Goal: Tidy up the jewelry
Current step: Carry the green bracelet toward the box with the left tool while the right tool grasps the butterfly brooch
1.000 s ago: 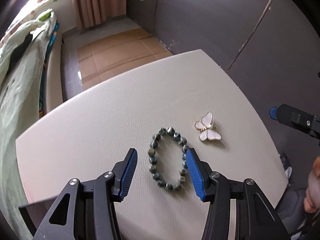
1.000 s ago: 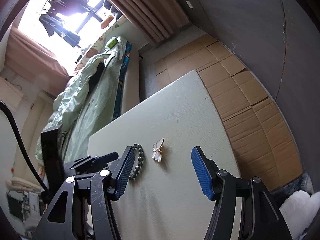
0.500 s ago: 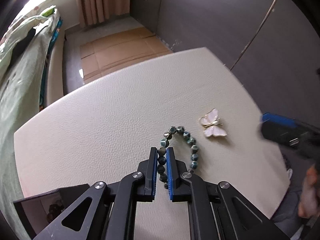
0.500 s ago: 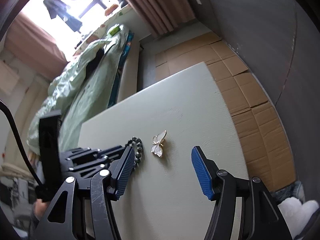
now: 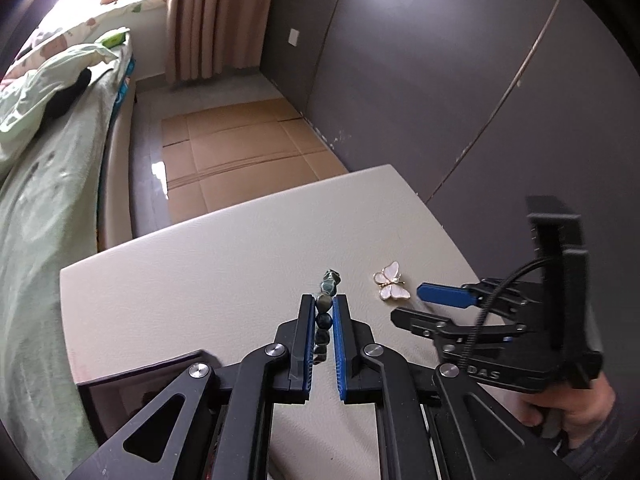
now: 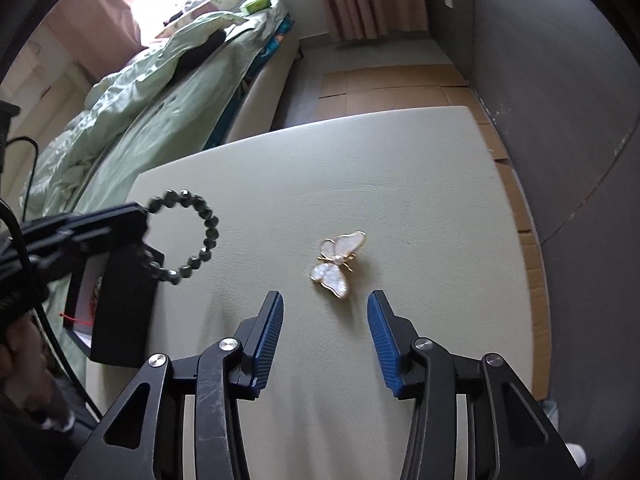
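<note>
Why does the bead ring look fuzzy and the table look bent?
In the right wrist view the beaded bracelet is smeared by motion blur, and the window glares white. In both views the fisheye lens bows the table edges. In the left wrist view the butterfly brooch looks sharp.

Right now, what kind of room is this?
Most likely a bedroom: a bed with a rumpled green quilt, curtains by a bright window, and a small table beside the bed.

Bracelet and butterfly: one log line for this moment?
left gripper: shut on bracelet, lifted | right gripper: closing, nothing gripped | butterfly brooch: on table
</note>
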`<state>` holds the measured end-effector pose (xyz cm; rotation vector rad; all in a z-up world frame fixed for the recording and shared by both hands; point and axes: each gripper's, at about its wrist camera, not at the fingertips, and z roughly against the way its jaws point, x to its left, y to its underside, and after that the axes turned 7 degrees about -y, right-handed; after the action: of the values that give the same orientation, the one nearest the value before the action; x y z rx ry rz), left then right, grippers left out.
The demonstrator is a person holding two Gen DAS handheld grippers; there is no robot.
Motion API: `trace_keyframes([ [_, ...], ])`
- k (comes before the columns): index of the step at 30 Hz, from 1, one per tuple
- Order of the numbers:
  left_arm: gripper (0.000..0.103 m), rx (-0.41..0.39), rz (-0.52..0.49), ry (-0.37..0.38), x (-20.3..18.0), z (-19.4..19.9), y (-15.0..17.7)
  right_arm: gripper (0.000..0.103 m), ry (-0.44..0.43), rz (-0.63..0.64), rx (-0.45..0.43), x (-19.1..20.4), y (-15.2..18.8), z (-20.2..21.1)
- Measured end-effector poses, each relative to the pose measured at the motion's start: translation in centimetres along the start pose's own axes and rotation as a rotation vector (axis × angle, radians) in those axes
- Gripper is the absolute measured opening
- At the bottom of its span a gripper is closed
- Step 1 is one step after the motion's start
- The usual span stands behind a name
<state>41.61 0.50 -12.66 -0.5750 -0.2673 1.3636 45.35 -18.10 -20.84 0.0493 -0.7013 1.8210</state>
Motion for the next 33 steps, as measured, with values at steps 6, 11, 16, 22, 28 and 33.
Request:
trace_keyframes([
  [6, 0.009, -0.047, 0.042, 0.008, 2.1, 2.3, 0.0, 0.045, 0.016, 0.053, 0.02, 0.8, -0.2, -1.2],
  [11, 0.009, -0.069, 0.063, 0.015, 3.4, 3.6, 0.0, 0.045, -0.053, 0.067, 0.037, 1.9, 0.1, -1.6],
  [16, 0.009, -0.078, 0.076, 0.014, 4.2, 4.3, 0.2, 0.045, -0.054, 0.14, 0.056, 4.0, 0.7, -2.0],
  [22, 0.009, -0.091, 0.081, 0.015, 4.6, 4.9, 0.3, 0.045, 0.073, 0.117, 0.038, 3.3, 1.0, -1.2],
  [28, 0.009, -0.103, 0.088, 0.021, 4.9, 5.3, 0.1, 0.045, 0.097, 0.118, 0.028, 2.0, 0.0, -1.3],
  [33, 0.009, -0.107, 0.09, 0.02, 5.0, 5.5, 0.0, 0.048, 0.106, 0.149, 0.016, 2.5, -0.5, -1.9],
])
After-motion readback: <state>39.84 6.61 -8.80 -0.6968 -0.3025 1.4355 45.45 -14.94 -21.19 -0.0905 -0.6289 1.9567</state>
